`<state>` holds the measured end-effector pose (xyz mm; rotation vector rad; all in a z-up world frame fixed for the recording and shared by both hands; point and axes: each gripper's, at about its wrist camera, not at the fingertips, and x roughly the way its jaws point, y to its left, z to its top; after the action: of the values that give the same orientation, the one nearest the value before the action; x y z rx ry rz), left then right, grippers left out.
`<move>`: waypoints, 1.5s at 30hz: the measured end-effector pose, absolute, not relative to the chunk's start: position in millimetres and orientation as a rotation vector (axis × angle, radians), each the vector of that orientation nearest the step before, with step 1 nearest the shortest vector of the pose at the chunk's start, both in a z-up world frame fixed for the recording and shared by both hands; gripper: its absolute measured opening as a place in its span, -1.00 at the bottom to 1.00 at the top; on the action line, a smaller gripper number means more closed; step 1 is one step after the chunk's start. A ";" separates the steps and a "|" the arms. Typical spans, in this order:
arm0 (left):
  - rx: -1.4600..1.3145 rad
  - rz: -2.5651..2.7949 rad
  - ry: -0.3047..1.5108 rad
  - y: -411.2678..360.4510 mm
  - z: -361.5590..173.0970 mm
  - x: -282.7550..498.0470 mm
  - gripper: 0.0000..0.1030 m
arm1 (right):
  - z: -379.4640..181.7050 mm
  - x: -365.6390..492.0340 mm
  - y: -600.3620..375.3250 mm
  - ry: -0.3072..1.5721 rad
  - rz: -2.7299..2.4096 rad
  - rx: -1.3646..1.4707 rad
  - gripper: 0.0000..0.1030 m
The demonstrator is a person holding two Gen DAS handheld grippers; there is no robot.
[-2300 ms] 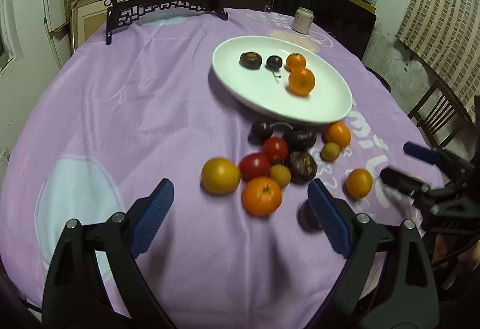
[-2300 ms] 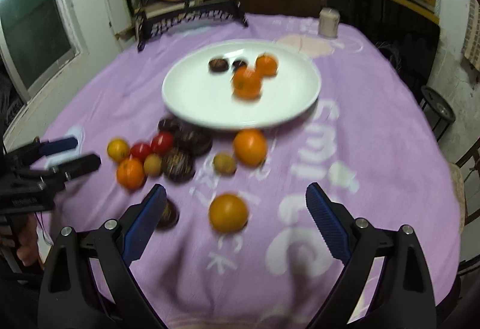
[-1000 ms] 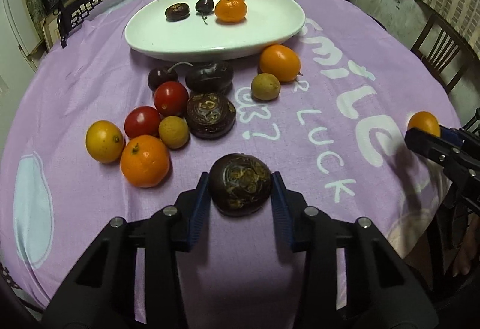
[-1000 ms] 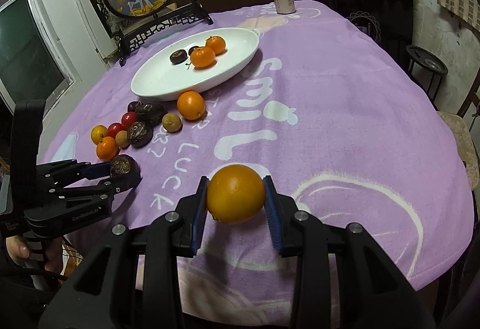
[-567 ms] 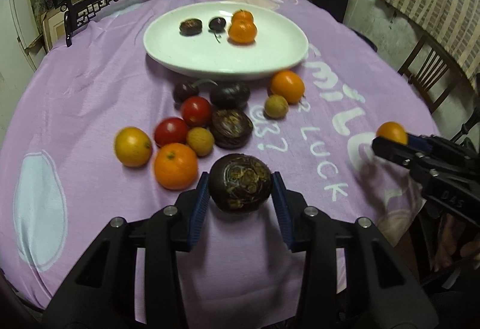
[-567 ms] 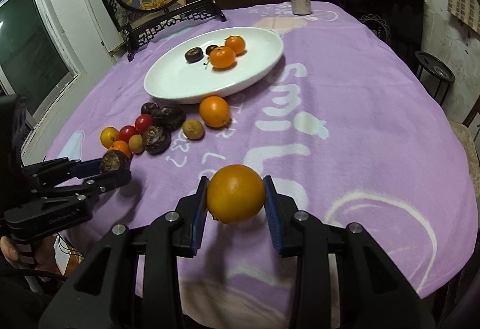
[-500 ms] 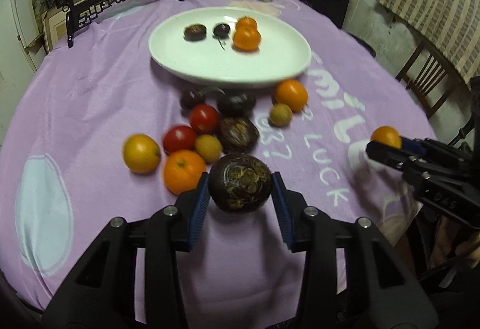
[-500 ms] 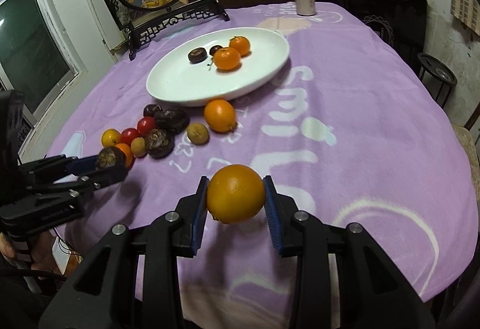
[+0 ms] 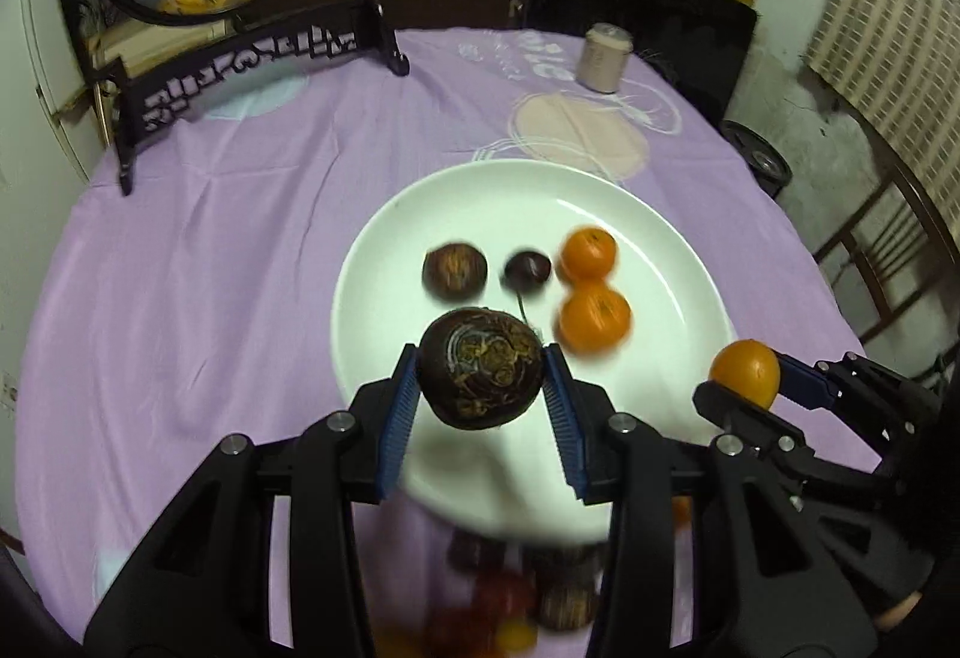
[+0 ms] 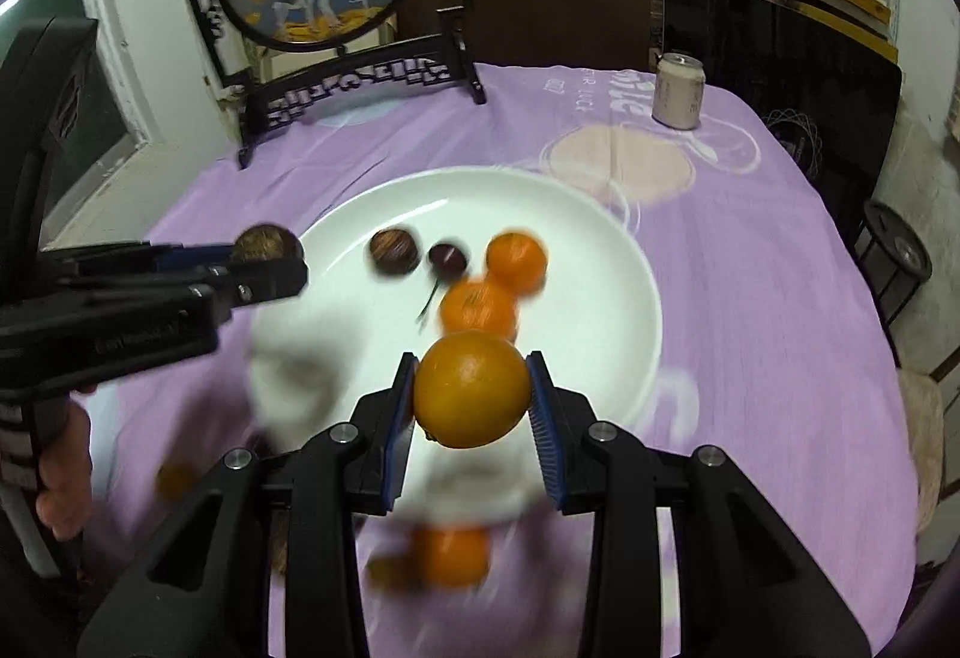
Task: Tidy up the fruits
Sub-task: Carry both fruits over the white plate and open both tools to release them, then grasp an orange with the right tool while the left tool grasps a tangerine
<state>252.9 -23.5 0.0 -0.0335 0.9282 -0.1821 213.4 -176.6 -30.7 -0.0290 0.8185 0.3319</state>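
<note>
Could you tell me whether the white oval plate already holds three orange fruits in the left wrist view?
No, the white oval plate holds only two orange fruits beside two dark ones; a third orange is clamped in the right tool.

- A dark, wrinkly round fruit [image 9: 480,367] is held up over the white plate [image 9: 672,250].
- A big orange [image 10: 472,388] is held up over it too.
- Two small oranges [image 9: 594,319], a cherry [image 9: 527,269] and a brown fruit [image 9: 453,271] lie on the plate.
</note>
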 end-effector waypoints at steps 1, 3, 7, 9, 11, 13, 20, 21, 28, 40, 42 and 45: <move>-0.039 -0.174 0.945 -24.3 -5.4 267.8 -0.19 | -32.6 224.0 -176.0 0.823 0.319 -0.037 -0.30; -0.046 -0.170 0.967 -26.0 -13.4 284.7 -0.19 | -38.6 244.1 -177.8 0.838 0.303 -0.033 -0.30; -0.054 -0.177 1.001 -28.1 -29.1 304.2 -0.19 | -49.5 269.8 -181.4 0.872 0.302 -0.012 -0.30; -0.055 -0.178 1.012 -28.6 -34.3 309.5 -0.19 | -51.0 273.8 -179.4 0.871 0.304 -0.018 -0.30; -0.055 -0.173 1.018 -27.4 -38.6 313.1 -0.19 | -52.9 274.9 -178.7 0.869 0.306 -0.020 -0.30; -0.059 -0.164 1.020 -25.7 -40.2 315.7 -0.18 | -55.0 276.8 -178.5 0.869 0.304 -0.021 -0.30; -0.051 -0.158 0.907 -17.1 -4.6 288.1 0.37 | -28.0 248.6 -184.5 0.785 0.253 -0.081 0.18; -0.052 -0.162 0.893 -15.0 0.7 279.3 0.41 | -24.2 239.2 -186.8 0.783 0.256 -0.080 0.19; -0.061 -0.137 0.809 9.8 3.5 165.3 0.64 | -24.3 141.5 -202.6 0.775 0.297 0.011 0.48; -0.063 -0.124 0.861 36.4 -34.7 86.5 0.64 | -55.2 106.3 -189.9 0.866 0.283 0.021 0.48; -0.047 -0.150 0.867 33.6 -37.9 79.8 0.64 | -62.7 109.9 -186.2 0.879 0.280 0.018 0.48; -0.023 -0.177 0.874 28.6 -40.9 73.6 0.65 | -71.9 119.7 -180.7 0.879 0.265 0.008 0.48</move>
<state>73.6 28.6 -40.9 -0.0233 0.8742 -0.1775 119.7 -180.7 -71.9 0.0077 0.8794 0.2653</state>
